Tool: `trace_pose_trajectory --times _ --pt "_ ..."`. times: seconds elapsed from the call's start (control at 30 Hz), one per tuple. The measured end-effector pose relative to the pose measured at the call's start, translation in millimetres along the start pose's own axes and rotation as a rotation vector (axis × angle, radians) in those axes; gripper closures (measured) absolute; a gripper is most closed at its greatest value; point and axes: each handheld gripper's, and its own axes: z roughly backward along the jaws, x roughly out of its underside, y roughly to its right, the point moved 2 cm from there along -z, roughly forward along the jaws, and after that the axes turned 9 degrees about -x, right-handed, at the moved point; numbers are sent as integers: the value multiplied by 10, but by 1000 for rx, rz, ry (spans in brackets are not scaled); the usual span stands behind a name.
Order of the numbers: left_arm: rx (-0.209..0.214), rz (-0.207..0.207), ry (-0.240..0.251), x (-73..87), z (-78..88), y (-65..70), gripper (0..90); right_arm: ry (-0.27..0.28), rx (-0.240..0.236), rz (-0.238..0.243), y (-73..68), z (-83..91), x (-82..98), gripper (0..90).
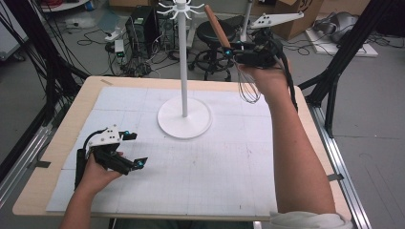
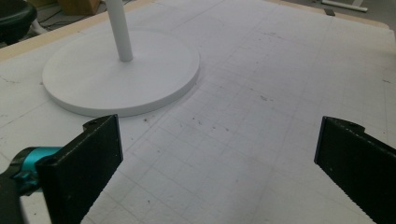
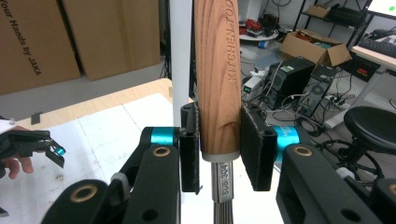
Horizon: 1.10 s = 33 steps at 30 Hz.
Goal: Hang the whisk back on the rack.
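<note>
Two grippers share the high view: the right gripper (image 1: 235, 51) holds a whisk (image 1: 232, 57) raised at the far right of the table, handle up-left, wires hanging, close to the white hook stand (image 1: 184, 62). To hang it well, lift the handle's tip level with the top hooks (image 1: 180, 8) — no jerks. From the left gripper view, the left gripper (image 2: 219, 163) gapes empty over the mat (image 2: 261, 93), near-left of the stand's base. From the right gripper view, both pads (image 3: 254, 144) clamp the wooden handle's lower end — keep it vertical.
</note>
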Motion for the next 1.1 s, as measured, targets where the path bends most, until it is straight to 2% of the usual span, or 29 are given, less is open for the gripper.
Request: trace_pose_trajectory --times 0.6,0.87,1.1 --pt "3 2 -1 3 0 1 16 -45 -2 -5 -28 -232 2 712" --pt "-1 4 -2 5 4 -7 16 -71 15 7 -24 -351 -18 713" --pt "-3 5 -4 13 12 -18 16 -86 40 -3 17 -413 -29 713"
